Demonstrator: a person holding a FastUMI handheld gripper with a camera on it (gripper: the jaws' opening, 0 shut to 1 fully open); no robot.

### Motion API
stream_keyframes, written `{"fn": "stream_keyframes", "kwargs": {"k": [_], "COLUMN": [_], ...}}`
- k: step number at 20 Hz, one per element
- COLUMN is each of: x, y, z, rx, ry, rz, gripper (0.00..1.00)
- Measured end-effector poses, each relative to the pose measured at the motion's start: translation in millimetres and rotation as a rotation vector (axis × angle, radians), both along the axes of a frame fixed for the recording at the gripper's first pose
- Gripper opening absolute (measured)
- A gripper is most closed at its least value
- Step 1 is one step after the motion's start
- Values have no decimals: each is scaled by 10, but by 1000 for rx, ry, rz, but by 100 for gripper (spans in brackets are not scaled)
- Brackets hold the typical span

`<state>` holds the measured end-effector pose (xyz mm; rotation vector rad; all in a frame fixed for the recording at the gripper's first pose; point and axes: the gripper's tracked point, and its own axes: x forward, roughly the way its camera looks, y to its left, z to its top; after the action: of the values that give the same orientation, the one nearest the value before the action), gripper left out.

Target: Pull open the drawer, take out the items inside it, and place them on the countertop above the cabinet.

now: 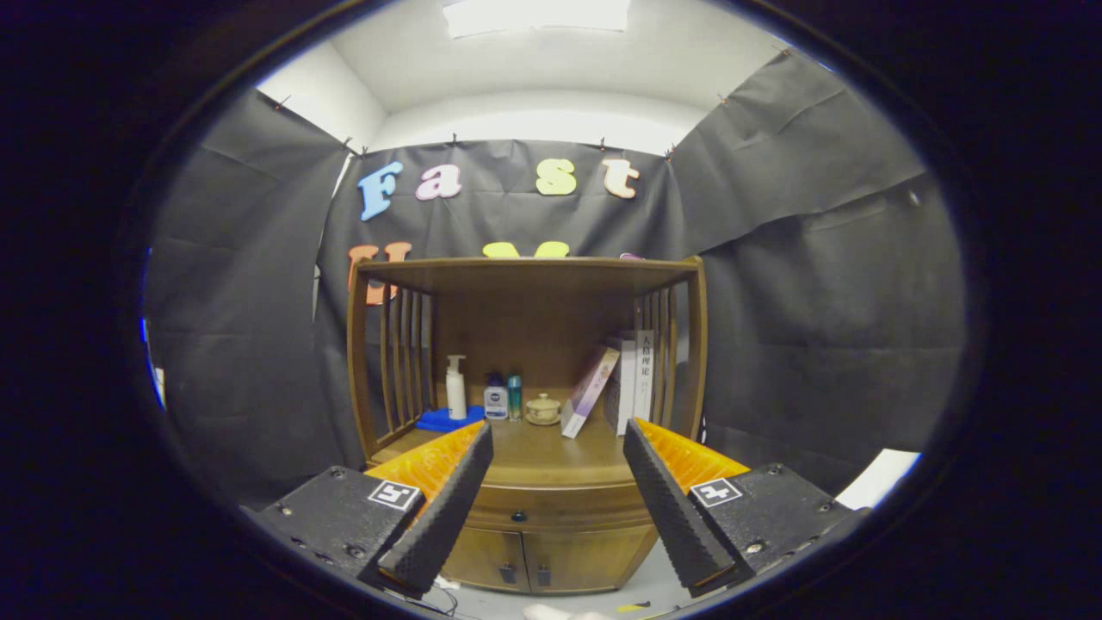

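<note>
While the tool (558,435) gapes empty, one shut drawer (551,508) sits beneath three bottles (485,394).

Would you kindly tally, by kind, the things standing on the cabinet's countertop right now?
Bottles: 3 (pump bottle, white bottle, teal bottle)
Lidded jar: 1
Blue cloth: 1
Books: 3 (leaning book, two upright books)
Total: 8
The gripper is open, short of the shut drawer.

I see black cloth walls (818,284) pinned up on three sides, white ceiling (534,69) with a lit panel light (535,15). Wooden cabinet (534,508) against the back wall, slatted sides, shelf top (527,271). Pale floor (641,590) below.
</note>
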<state>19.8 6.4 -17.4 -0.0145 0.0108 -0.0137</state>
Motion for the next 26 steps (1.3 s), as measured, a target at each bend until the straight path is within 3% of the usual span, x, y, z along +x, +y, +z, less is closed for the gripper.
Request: {"fn": "stream_keyframes", "kwargs": {"k": [16,24,26], "x": [1084,1599,1706], "y": [325,349,381], "z": [-1782,-2706,-2878], "rx": [43,51,67], "ry": [126,232,261], "rz": [35,5,9], "gripper": [99,99,93]}}
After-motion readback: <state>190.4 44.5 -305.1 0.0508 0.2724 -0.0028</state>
